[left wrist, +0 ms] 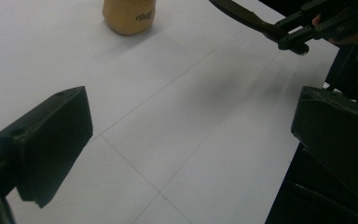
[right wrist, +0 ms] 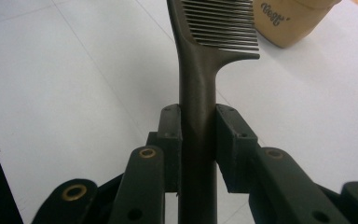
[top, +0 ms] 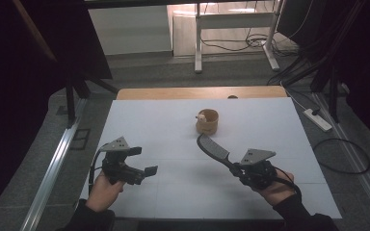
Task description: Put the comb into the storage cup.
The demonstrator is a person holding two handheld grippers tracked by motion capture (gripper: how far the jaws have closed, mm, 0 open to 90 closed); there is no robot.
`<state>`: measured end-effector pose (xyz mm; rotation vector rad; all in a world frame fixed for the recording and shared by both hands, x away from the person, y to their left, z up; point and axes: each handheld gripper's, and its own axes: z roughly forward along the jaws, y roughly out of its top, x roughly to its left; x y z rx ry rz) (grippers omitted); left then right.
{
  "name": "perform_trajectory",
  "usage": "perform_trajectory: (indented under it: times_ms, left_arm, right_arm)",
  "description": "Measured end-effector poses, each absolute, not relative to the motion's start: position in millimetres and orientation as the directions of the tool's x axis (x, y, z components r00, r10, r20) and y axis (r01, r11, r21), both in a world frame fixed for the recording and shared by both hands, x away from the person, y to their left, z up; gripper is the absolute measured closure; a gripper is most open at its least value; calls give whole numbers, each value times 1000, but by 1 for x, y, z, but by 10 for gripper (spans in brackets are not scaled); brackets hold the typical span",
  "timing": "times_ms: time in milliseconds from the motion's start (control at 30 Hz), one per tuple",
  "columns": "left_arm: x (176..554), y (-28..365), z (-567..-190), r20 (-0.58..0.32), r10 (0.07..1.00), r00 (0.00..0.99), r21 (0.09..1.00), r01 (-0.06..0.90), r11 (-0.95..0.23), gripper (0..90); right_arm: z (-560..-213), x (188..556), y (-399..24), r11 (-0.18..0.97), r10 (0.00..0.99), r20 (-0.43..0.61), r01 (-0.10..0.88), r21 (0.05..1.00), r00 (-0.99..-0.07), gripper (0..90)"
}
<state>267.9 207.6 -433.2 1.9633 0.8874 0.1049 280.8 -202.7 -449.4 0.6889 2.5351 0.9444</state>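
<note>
Comb (top: pixel 213 149) gripped by its handle, toothed end aimed at the tan cup (top: pixel 207 121).
Right gripper (right wrist: pixel 198 128) has its jaws clamped on the comb's handle, holding it above the white table (top: pixel 173 125) just short of the cup; left gripper (top: pixel 146 161) waits with jaws apart, empty. Next, I'd say: carry it forward, tip it, lower it into the cup.

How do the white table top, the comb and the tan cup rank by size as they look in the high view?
1. White table top
2. Comb, longer than the cup is wide
3. Tan cup
</note>
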Motion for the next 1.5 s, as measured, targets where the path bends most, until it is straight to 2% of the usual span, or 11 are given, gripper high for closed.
perform_trajectory:
  times_ms: [800,1500]
  left_arm:
    - [300,182,-423,-364,550,752,788,564,-248,0]
    - [326,158,-424,-405,495,769,767,580,-275,0]
  right_arm:
    - [-440,275,-204,642,545,-204,249,725,-813,725]
    - [-438,270,-198,639,523,-231,198,743,-820,725]
